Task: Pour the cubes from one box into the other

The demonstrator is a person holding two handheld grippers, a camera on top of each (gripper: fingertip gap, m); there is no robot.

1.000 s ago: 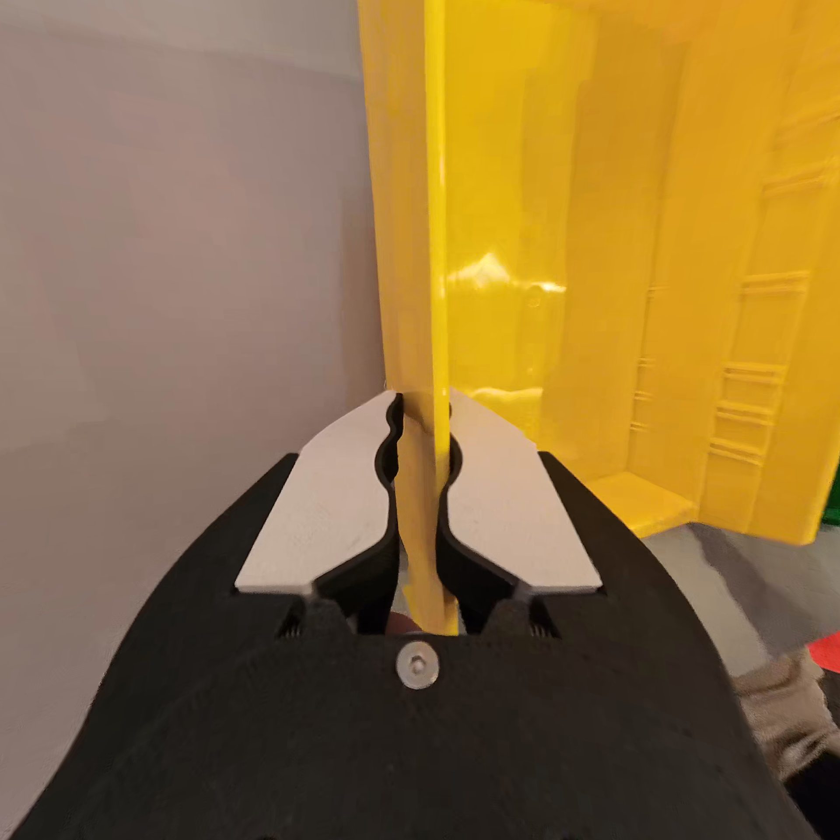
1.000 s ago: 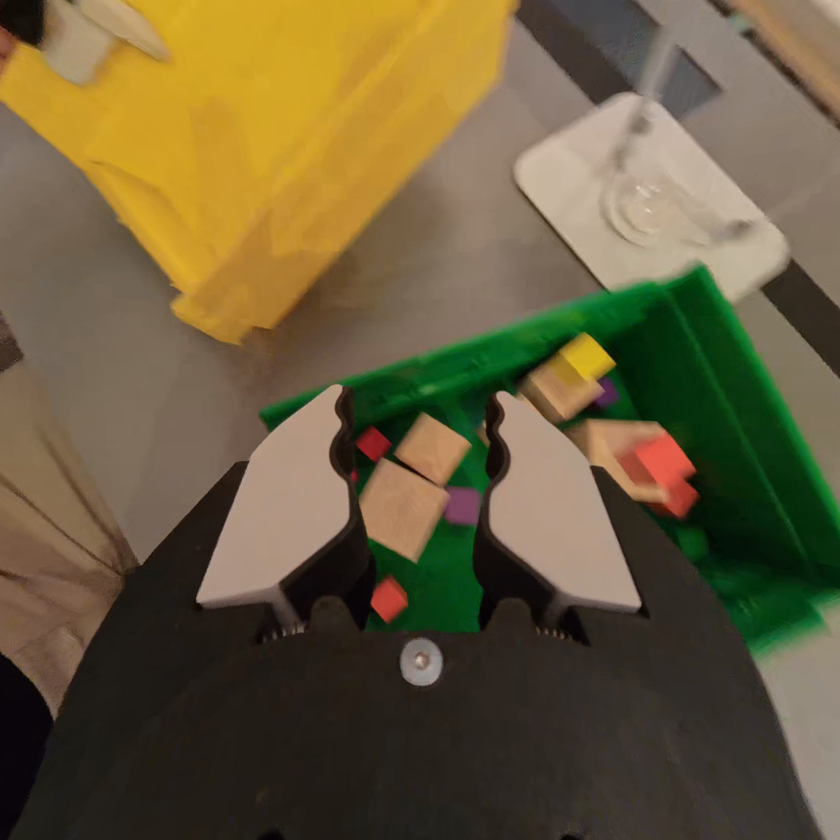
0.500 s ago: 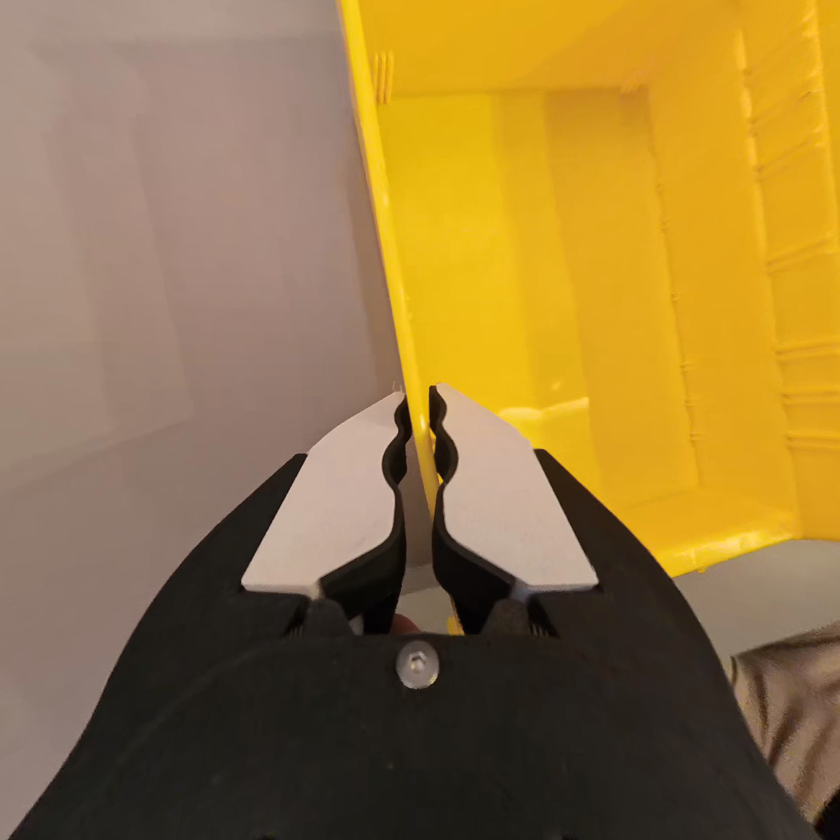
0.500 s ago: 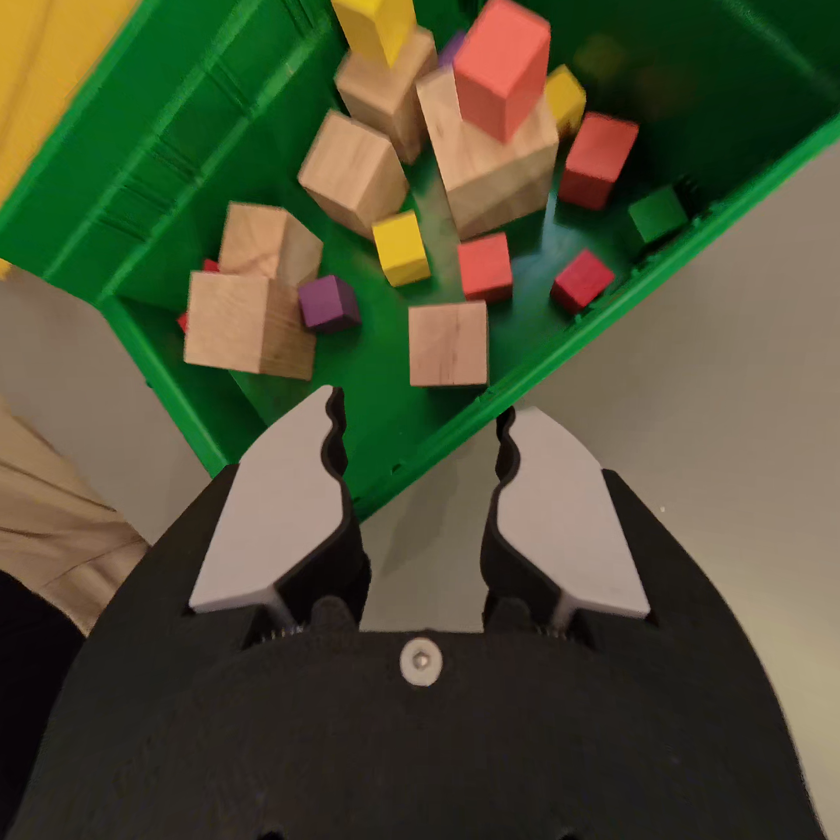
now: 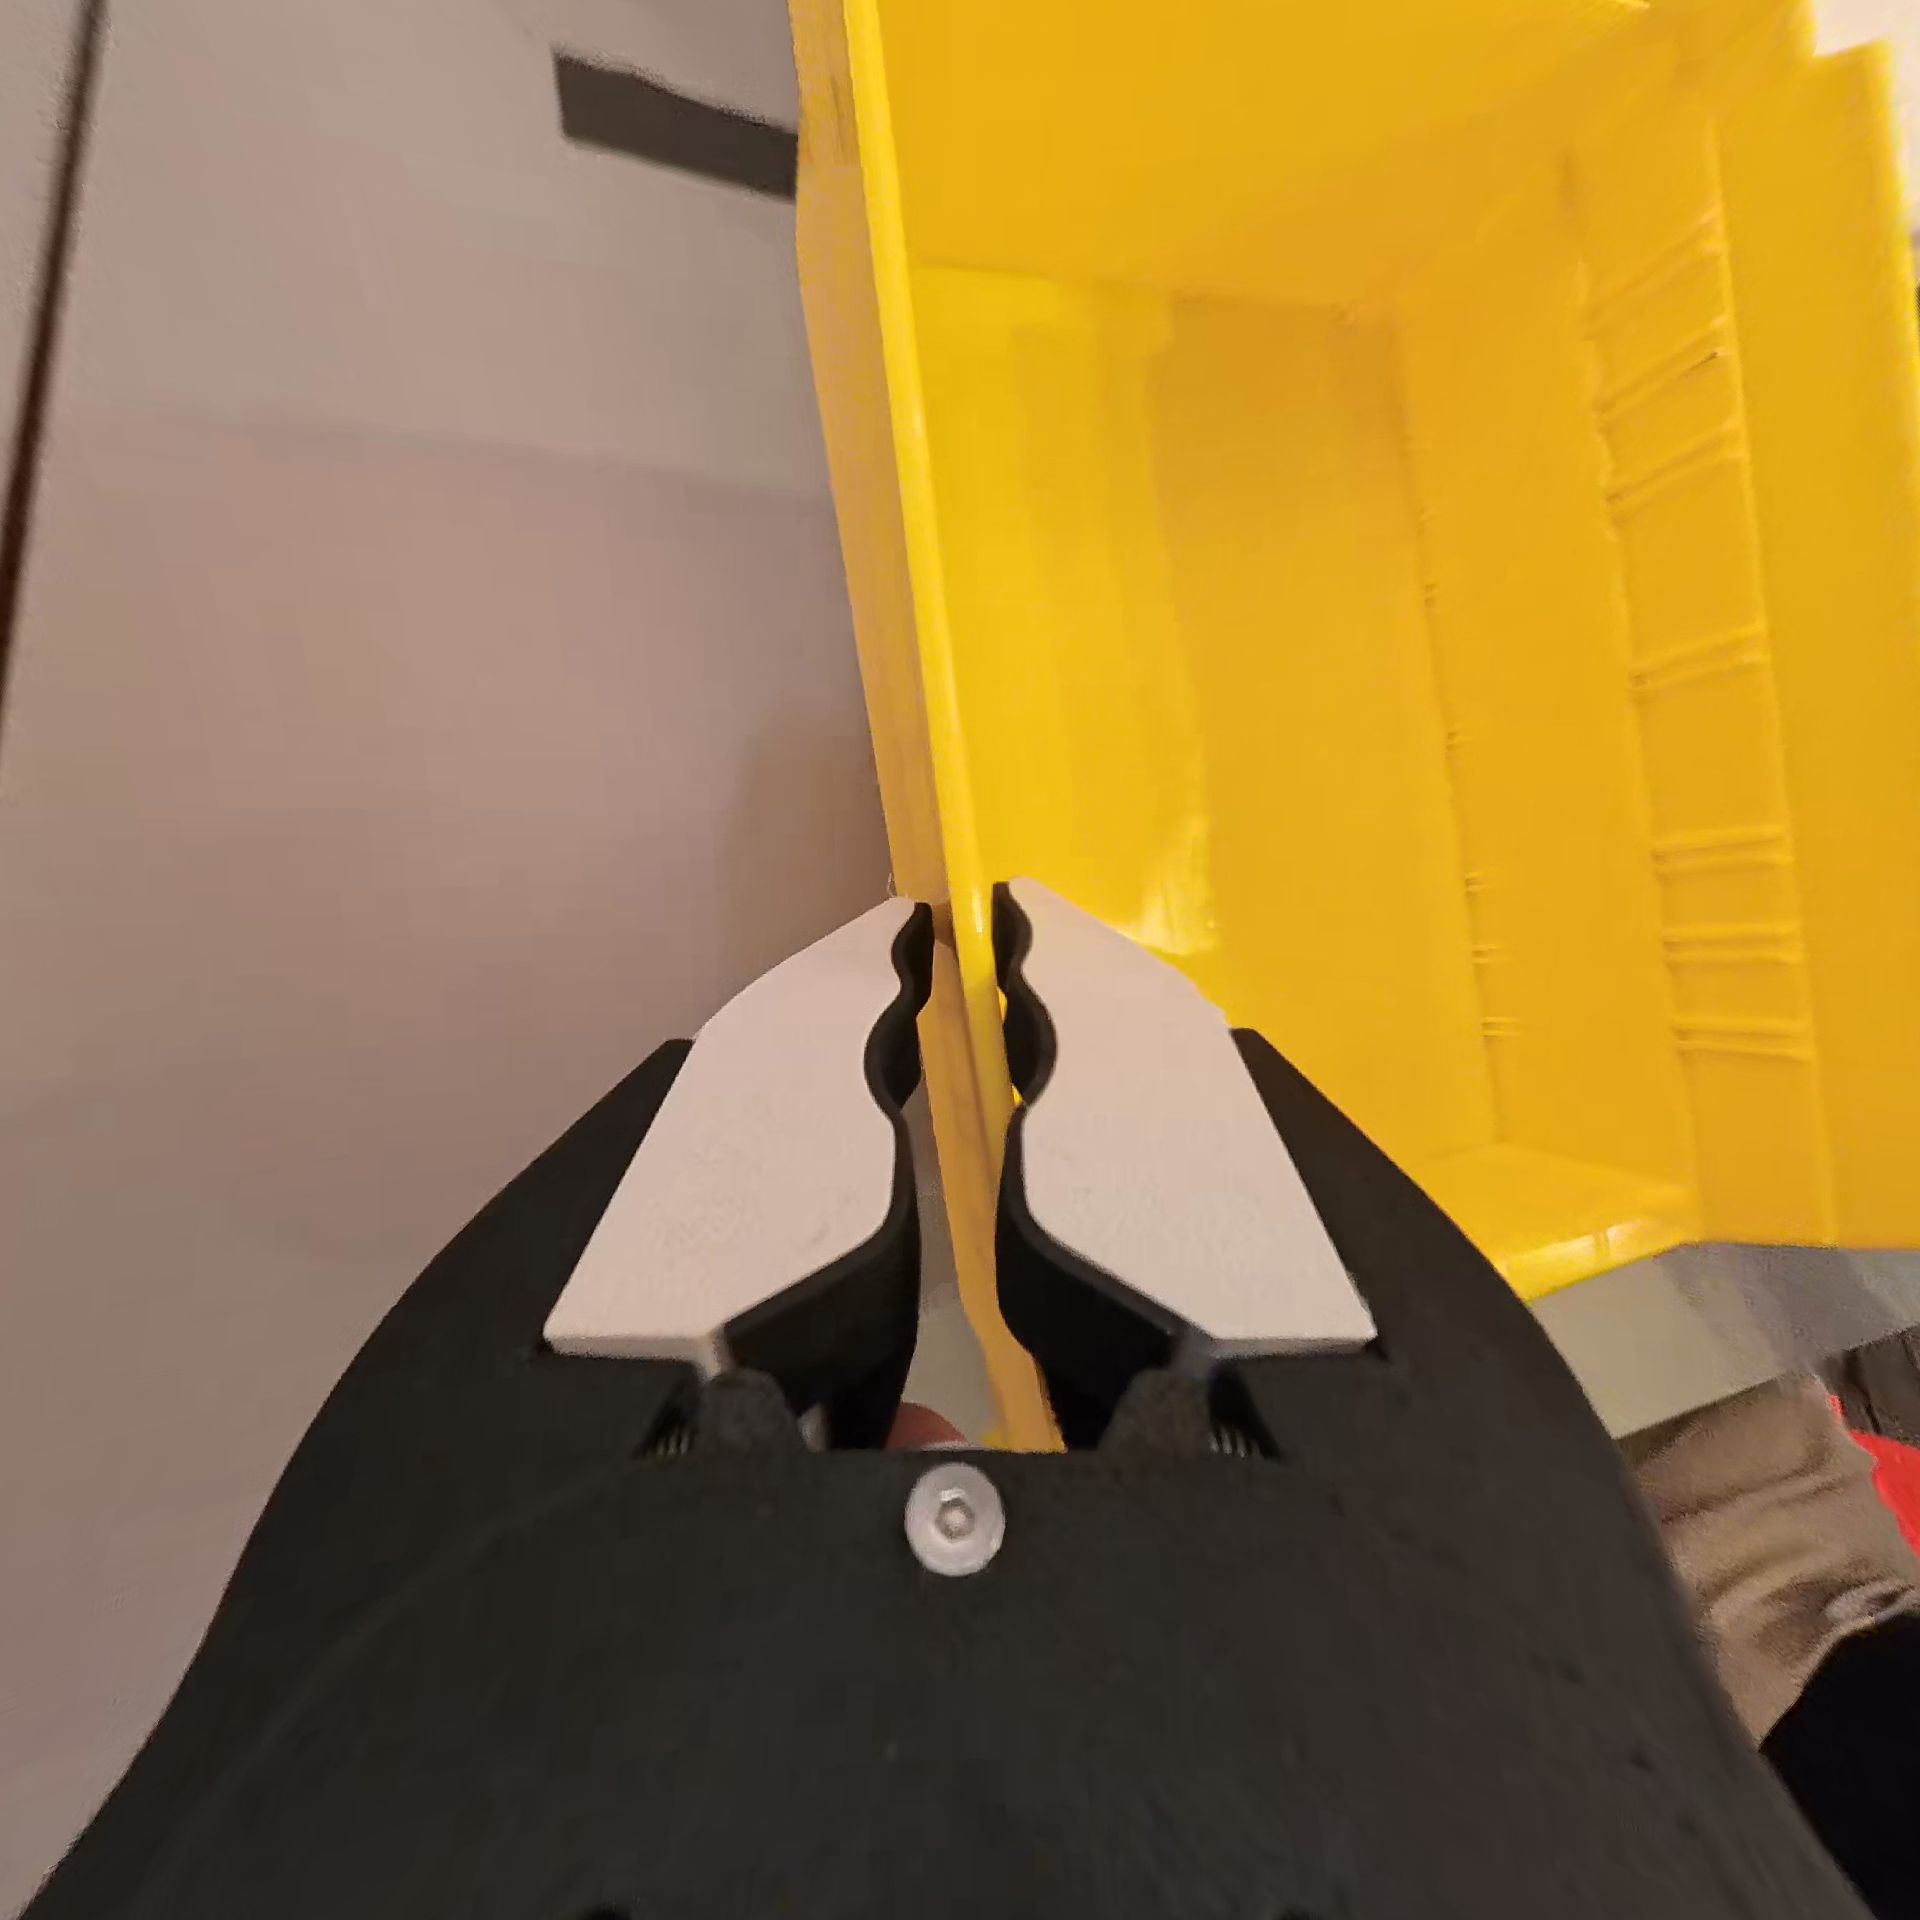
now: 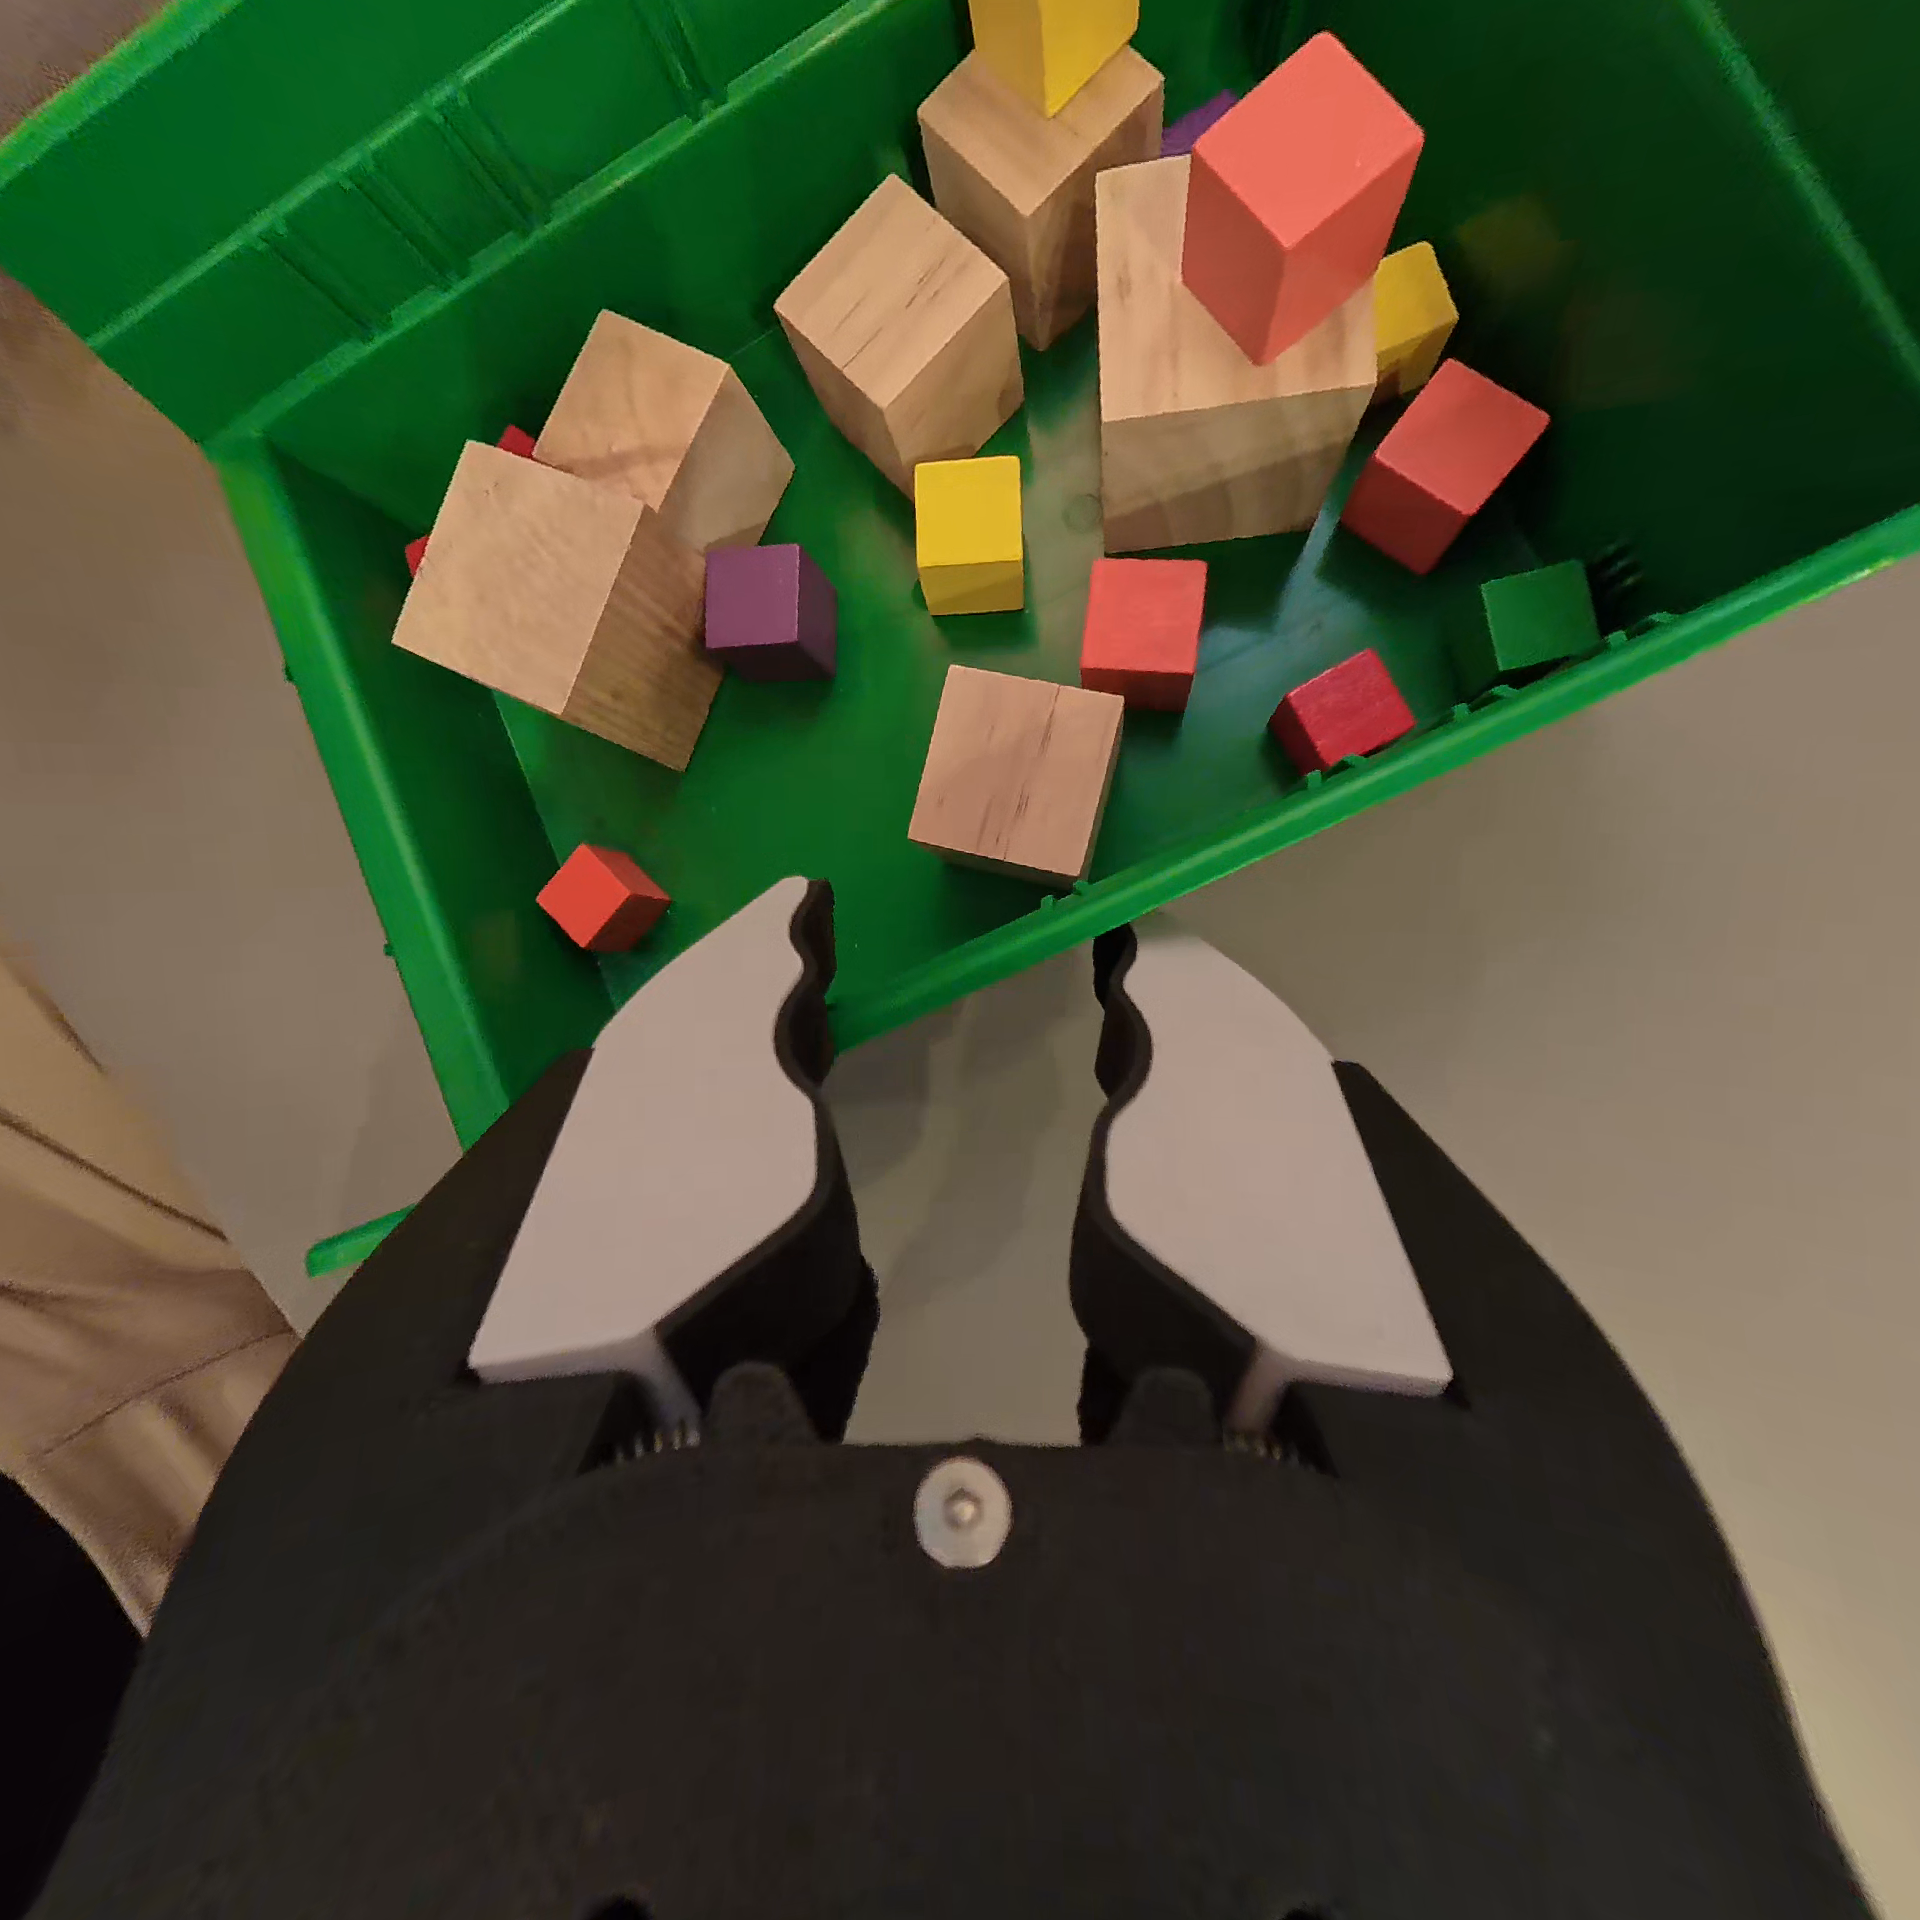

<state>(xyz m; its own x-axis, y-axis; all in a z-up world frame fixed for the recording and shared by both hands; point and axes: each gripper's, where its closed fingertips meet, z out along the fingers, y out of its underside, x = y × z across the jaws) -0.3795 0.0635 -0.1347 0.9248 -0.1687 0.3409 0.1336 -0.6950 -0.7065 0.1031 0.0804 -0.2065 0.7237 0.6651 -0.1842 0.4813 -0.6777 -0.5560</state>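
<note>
The cubes (image 6: 1018, 774) lie scattered and piled on the floor of the green box (image 6: 384, 727), filling the upper half of the right wrist view. I count six large plain wooden ones and about a dozen smaller painted ones: red, yellow, purple and one green (image 6: 1538, 615). None carries any writing I can see. The yellow box (image 5: 1299, 675) takes up the upper right of the left wrist view, its inside bare. The left gripper (image 5: 961, 909) has its fingers pinched on that box's wall. The right gripper (image 6: 961, 930) hangs with fingers wide apart, holding nothing, at the green box's near rim over the grey bench (image 6: 1507, 987).
</note>
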